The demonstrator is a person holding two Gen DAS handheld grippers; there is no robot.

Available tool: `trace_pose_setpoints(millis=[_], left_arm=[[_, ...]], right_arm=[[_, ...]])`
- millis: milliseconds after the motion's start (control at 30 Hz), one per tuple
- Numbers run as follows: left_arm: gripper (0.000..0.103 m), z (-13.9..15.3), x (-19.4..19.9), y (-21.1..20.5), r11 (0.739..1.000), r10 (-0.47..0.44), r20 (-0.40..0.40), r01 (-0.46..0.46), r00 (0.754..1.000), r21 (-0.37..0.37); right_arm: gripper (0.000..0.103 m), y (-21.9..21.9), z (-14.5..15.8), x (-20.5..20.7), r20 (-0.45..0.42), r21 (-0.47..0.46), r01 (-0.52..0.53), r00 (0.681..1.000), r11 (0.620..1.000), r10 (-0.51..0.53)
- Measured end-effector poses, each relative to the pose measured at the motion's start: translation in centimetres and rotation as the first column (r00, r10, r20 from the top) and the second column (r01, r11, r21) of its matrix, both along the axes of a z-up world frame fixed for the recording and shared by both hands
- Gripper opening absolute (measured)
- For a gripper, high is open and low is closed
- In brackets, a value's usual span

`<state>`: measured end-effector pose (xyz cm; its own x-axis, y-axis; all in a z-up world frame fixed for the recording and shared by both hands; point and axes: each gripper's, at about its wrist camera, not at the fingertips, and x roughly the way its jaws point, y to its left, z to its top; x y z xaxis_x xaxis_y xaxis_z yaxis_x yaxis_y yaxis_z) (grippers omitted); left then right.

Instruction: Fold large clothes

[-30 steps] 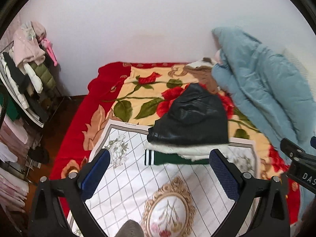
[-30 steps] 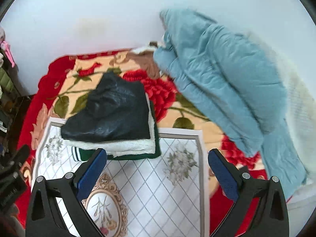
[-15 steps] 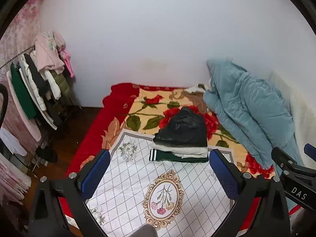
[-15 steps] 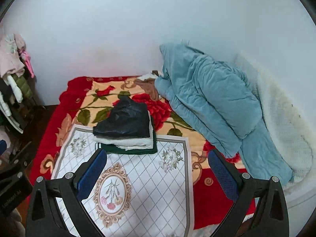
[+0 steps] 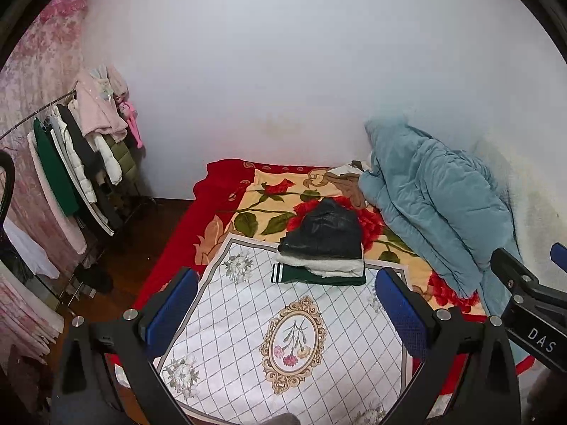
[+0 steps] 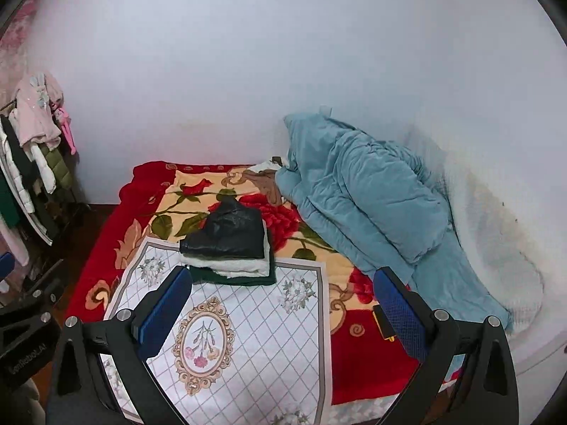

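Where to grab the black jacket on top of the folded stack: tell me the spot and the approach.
Take the black jacket by its near folded edge, coming in low from the foot of the bed. That edge forms a thick, straight lip over the white garment, while the far end humps up. The right tongs are open and face it.

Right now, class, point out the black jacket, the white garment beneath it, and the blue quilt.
black jacket (image 5: 324, 228), left wrist view, its crinkled top face.
white garment (image 5: 320, 265), left wrist view, its front folded edge.
blue quilt (image 6: 368, 194), right wrist view, its bulging middle.
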<state>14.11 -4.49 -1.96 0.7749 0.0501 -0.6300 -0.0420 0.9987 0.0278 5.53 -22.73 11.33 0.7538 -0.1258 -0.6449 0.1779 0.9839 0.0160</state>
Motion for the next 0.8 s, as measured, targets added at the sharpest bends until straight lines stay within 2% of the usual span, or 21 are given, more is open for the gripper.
trace_pose_setpoints(millis=[300,800], left_arm=[[0.103,0.3,-1.2,0.1,1.0,0.017,-0.06,-0.017,0.998,0.005],[0.103,1.4,-2.1,0.5,0.999,0.038,-0.021,-0.037,0.999,0.02]], right_arm=[[0.103,-0.2,1.1,-1.6,-0.021,-0.007,-0.016,1.0,1.0,0.016],[0.103,-0.2,2.8,-2.1,0.01,0.003,-0.018,1.0,1.0,0.018]])
